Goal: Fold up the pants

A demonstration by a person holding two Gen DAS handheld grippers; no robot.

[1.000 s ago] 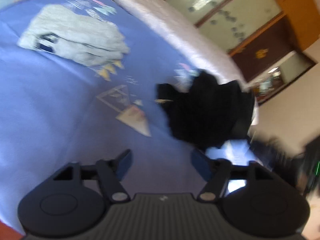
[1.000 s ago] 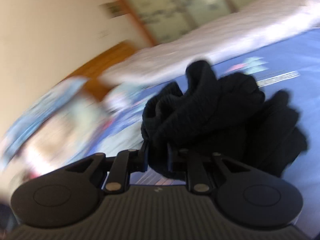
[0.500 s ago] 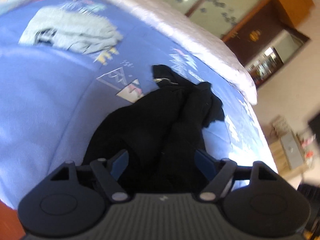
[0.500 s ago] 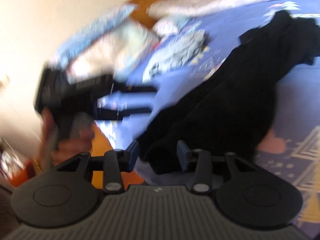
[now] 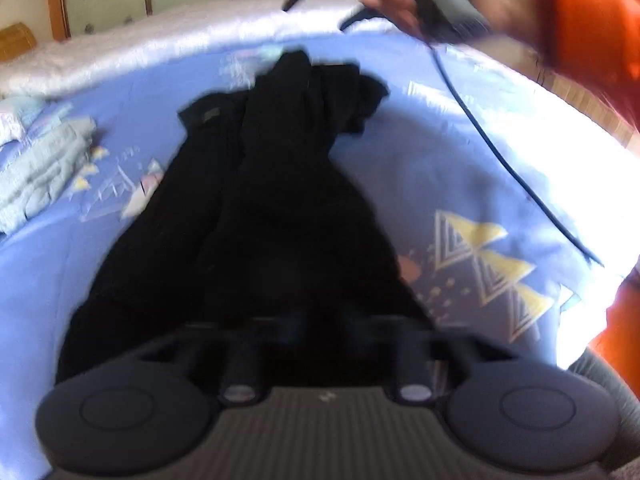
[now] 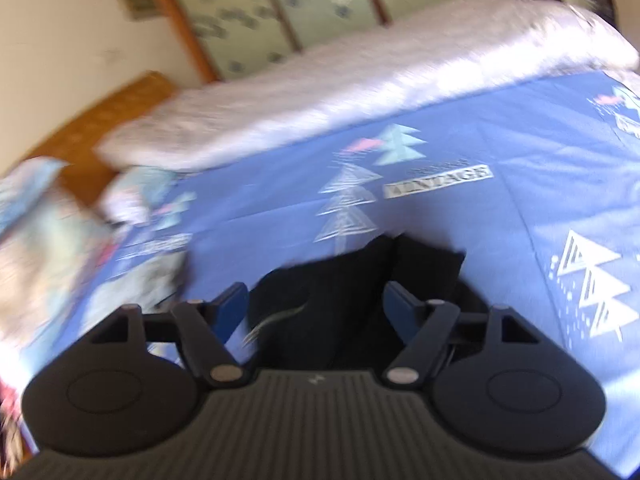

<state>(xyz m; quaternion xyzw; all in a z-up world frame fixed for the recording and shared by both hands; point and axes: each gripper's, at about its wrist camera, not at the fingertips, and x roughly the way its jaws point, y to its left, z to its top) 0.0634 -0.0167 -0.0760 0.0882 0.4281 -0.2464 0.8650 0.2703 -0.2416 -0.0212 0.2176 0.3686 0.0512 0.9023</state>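
Observation:
Black pants lie stretched out on the blue patterned bedsheet, running away from me. My left gripper sits low at their near end, its blurred fingers drawn together in the dark fabric, shut on it. In the right wrist view the other end of the pants lies between the blue fingertips of my right gripper. Those jaws are opening, and the pads stand clear of the cloth. At the top of the left wrist view, a hand in an orange sleeve holds the blurred right gripper.
A folded pale grey-blue garment lies on the sheet to the left. A white quilt runs along the bed's far edge, with pillows and a wooden headboard at the left. A dark cable hangs across the right side.
The left gripper came down over the pants' near end, rolled, and closed on it. The right gripper let go of the bunched pants, opened wide and swung to their far end.

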